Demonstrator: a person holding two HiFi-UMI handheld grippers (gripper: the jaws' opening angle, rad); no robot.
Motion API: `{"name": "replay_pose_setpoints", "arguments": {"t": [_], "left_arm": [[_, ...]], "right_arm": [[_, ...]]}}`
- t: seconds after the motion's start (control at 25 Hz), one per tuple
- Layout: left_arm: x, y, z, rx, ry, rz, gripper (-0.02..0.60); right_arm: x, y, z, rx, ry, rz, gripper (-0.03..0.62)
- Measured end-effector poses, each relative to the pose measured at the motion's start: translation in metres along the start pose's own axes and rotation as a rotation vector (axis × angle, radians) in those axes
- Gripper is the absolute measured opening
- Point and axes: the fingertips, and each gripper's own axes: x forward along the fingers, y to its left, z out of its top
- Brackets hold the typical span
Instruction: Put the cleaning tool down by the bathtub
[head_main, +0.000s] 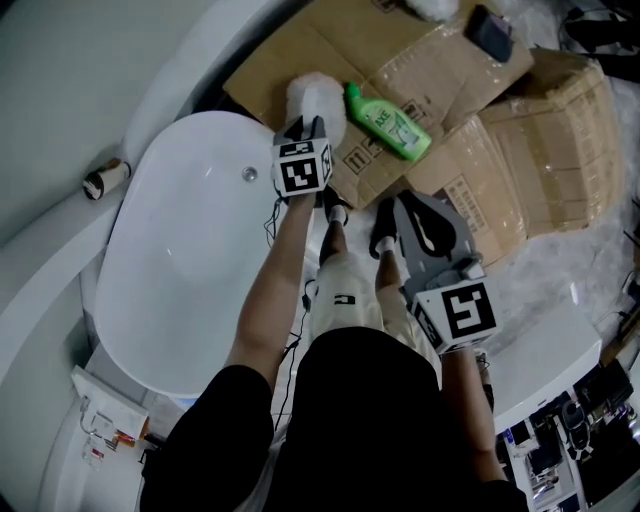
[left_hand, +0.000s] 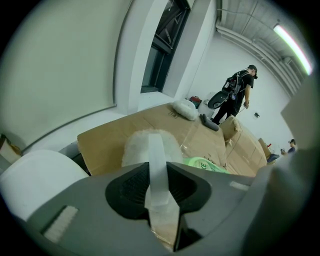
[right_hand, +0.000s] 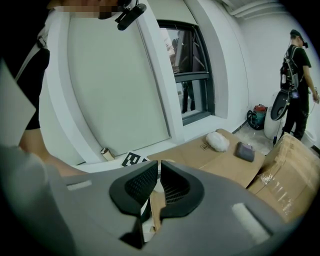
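**Fluffy cleaning tool held beside the tub, not yet released**

Nearest the person, the right gripper (right_hand: 155, 175) hangs idle, its jaws drawn almost together with nothing between them. Farther out, the left gripper (left_hand: 157, 172) has its jaws narrowed onto the flat translucent handle of the white fluffy cleaning tool (left_hand: 145, 145). The tool's woolly head sits just past the jaw tips, over the flattened brown cardboard sheet (head_main: 300, 50) that lies against the rim of the white oval bathtub (head_main: 190, 250). Whether the head already touches the cardboard cannot be told. A green plastic bottle (head_main: 390, 122) lies just beside it, farther right. The step in hand looks like the placing itself. The next move probably calls for lowering the head onto the cardboard clear of the bottle, then parting the left jaws.
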Motion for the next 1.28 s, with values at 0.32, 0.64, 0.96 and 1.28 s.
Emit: {"name": "replay_pose_setpoints", "arguments": {"t": [0.32, 0.64, 0.96, 1.28], "left_arm": [[0.018, 0.009, -0.006, -0.003, 0.028, 0.019, 0.092], [0.025, 0.001, -0.004, 0.013, 0.038, 0.01, 0.097], [0.025, -0.01, -0.001, 0.037, 0.04, -0.024, 0.141], [0.018, -0.02, -0.008, 0.113, 0.045, -0.053, 0.238]], "right_arm": [[0.001, -0.005, -0.001, 0.016, -0.01, -0.026, 0.012], [0.0, -0.003, -0.002, 0.046, -0.032, -0.012, 0.012], [-0.006, -0.002, -0.006, 0.069, -0.03, -0.012, 0.012], [-0.008, 0.001, -0.006, 0.075, -0.047, -0.018, 0.012]]}}
